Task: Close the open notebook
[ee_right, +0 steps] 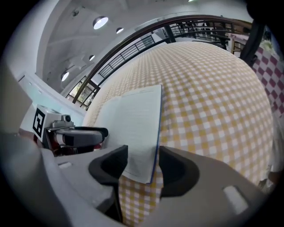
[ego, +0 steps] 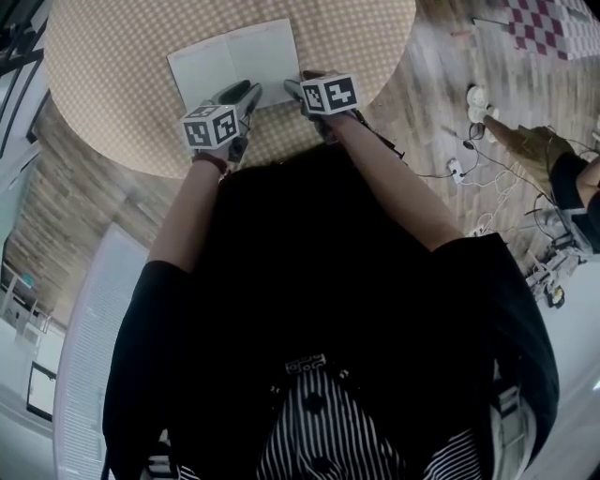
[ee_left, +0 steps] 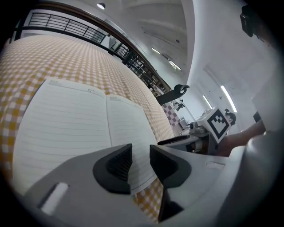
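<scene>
The open notebook (ego: 236,61) lies flat on a round table (ego: 112,75) under a yellow-and-white checked cloth, its white lined pages facing up. My left gripper (ego: 246,94) is at its near edge, jaws apart over the lower part of the right-hand page (ee_left: 128,133). In the left gripper view my left gripper (ee_left: 140,162) holds nothing. My right gripper (ego: 292,89) is at the notebook's near right corner. In the right gripper view my right gripper (ee_right: 143,166) stands open, and the corner with its blue cover edge (ee_right: 153,164) shows between the jaws, unpressed.
The table's near rim (ego: 281,155) curves just in front of the person's body. On the wooden floor to the right lie cables (ego: 469,178), a white shoe (ego: 478,98) and a checked mat (ego: 548,23). A dark railing (ee_right: 133,46) runs beyond the table.
</scene>
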A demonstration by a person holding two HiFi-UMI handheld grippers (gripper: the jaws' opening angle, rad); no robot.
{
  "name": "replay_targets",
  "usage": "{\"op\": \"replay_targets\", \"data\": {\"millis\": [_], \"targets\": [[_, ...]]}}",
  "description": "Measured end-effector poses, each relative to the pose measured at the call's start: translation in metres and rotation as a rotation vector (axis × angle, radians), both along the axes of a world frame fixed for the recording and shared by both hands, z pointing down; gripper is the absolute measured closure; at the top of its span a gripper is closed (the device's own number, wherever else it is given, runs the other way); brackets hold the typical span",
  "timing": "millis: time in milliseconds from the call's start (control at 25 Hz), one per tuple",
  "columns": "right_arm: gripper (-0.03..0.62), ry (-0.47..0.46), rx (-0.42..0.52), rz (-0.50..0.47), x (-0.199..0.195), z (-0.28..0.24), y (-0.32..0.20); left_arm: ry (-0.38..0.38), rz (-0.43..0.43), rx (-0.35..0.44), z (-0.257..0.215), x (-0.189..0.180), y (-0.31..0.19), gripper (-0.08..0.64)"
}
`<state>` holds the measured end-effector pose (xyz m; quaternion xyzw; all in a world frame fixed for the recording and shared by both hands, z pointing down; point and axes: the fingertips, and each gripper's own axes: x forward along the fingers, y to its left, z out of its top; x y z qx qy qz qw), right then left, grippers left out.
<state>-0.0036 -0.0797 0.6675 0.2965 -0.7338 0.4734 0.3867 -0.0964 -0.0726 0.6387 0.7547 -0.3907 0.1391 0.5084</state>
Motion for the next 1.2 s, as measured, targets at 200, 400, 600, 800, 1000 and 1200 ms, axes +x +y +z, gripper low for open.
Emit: {"op": "replay_targets", "data": {"millis": [200,400,600,800,1000,1200], "targets": [[0.385,0.029,-0.011,0.001,0.0,0.004,0.006,0.022,-0.004,-0.018,0.003,0.003,-0.001,0.446],[0.385,-0.028,-0.058,0.009,-0.01,0.001,0.008,0.037,-0.014,-0.012,0.004,0.002,-0.001,0.446],[0.391,-0.102,-0.103,0.014,-0.02,-0.01,0.011,0.11,-0.06,0.0,0.001,-0.003,-0.001,0.443],[0.403,-0.186,-0.08,-0.03,-0.045,-0.048,0.015,0.264,-0.139,0.041,-0.018,-0.022,0.002,0.535],[0.414,-0.291,-0.008,-0.097,-0.074,-0.095,0.019,0.329,-0.19,0.082,-0.037,-0.039,0.002,0.561],[0.417,-0.417,0.033,-0.201,-0.117,-0.135,0.033,0.377,-0.277,0.092,-0.044,-0.068,0.011,0.561]]}}
